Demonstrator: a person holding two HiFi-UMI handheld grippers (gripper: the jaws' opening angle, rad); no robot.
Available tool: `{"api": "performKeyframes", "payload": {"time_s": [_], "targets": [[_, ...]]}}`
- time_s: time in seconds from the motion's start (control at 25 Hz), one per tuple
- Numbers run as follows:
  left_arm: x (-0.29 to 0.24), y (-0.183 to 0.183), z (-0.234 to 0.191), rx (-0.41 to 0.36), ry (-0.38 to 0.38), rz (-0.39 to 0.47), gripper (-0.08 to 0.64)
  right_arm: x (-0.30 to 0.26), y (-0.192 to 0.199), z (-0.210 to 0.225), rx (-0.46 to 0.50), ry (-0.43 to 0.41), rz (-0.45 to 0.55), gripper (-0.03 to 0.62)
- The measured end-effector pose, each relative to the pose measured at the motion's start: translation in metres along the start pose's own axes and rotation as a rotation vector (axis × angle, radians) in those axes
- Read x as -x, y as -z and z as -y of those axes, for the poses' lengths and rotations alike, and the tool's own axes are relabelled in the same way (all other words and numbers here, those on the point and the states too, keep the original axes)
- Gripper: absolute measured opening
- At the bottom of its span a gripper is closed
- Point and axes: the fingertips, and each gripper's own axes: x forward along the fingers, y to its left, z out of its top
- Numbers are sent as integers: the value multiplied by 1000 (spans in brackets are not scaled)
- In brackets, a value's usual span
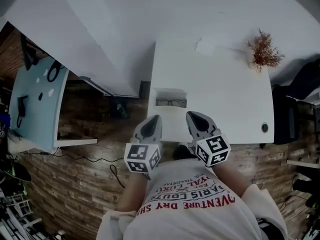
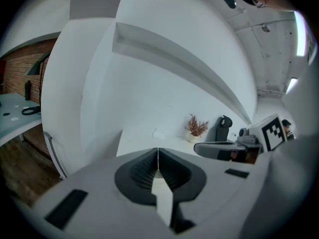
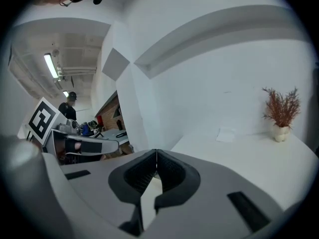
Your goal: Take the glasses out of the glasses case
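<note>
— White glasses case (image 1: 171, 94): where did it lie?
— Open on the table (image 1: 230, 109), the glasses (image 1: 171, 103) inside it.
— And the jaws?
— Left gripper (image 1: 156, 118) and right gripper (image 1: 190, 114) both had their jaws together, empty, near the case but apart from it.

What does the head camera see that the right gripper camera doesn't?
Only the head view shows the glasses case, near the table's front edge. Only the right gripper view shows a ceiling light and a person standing far off. Both show the white table, the dried plant and the left gripper.
</note>
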Motion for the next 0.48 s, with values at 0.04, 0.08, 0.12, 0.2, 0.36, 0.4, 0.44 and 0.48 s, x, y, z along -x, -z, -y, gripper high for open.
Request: {"api": "performKeyframes", "payload": {"time_s": [0.04, 0.08, 0.12, 0.2, 0.36, 0.4, 0.44, 0.48], "targets": [[-7, 2, -1, 11, -17, -9, 8, -5, 1, 8, -1, -14, -13, 12], [-13, 4, -2, 25, -33, -18, 8, -10, 3, 14, -2, -28, -27, 12], [-18, 6, -3, 41, -48, -26, 8, -14, 6, 19, -1, -42, -43, 12], [-25, 8, -4, 72, -72, -37, 8, -22, 10, 28, 4, -70, -77, 12], [-38, 9, -10, 96, -97, -61, 8, -40, 18, 36, 32, -121, -143, 12], [-41, 11, -12, 98, -102, -68, 8, -44, 21, 36, 45, -132, -159, 12], [-44, 13, -15, 101, -105, -75, 8, -49, 25, 35, 58, -141, -176, 14], [-47, 15, -18, 104, -106, -82, 8, -55, 29, 35, 73, -150, -195, 12]]}}
